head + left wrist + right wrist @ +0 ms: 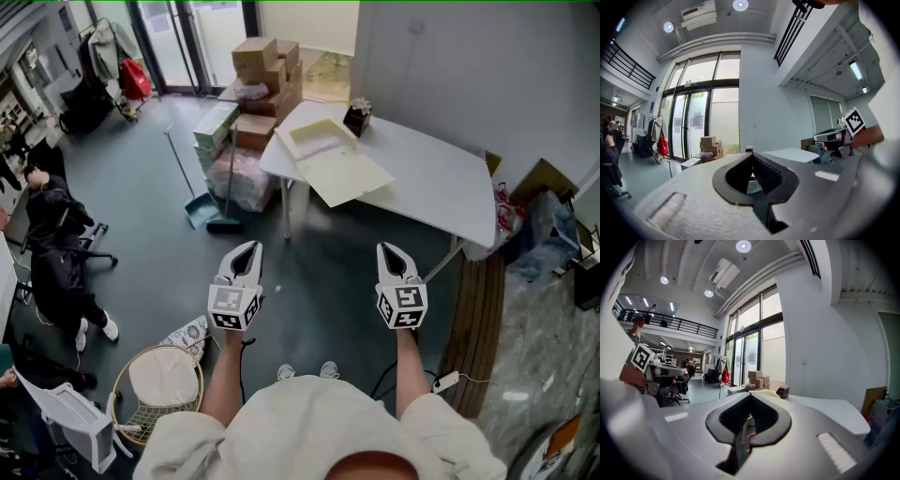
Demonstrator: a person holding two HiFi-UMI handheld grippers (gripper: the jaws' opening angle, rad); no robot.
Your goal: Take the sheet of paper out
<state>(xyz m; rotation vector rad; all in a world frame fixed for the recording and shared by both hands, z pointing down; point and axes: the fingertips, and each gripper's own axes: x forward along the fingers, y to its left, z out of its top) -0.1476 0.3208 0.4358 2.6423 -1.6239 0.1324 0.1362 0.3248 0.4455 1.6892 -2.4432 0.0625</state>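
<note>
left gripper (250, 248) and right gripper (388, 250) fingers closed, empty, well short of table (441, 178)

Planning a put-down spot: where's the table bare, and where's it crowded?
Bare: the white table's right half, from the yellow folders to the right edge. Crowded: its left end, where the folders and a small dark box sit, with cardboard boxes stacked just beyond.

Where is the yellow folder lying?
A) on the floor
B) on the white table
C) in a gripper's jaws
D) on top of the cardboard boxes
B: the yellow folder lies flat on the white table, near the table's front edge.
</note>
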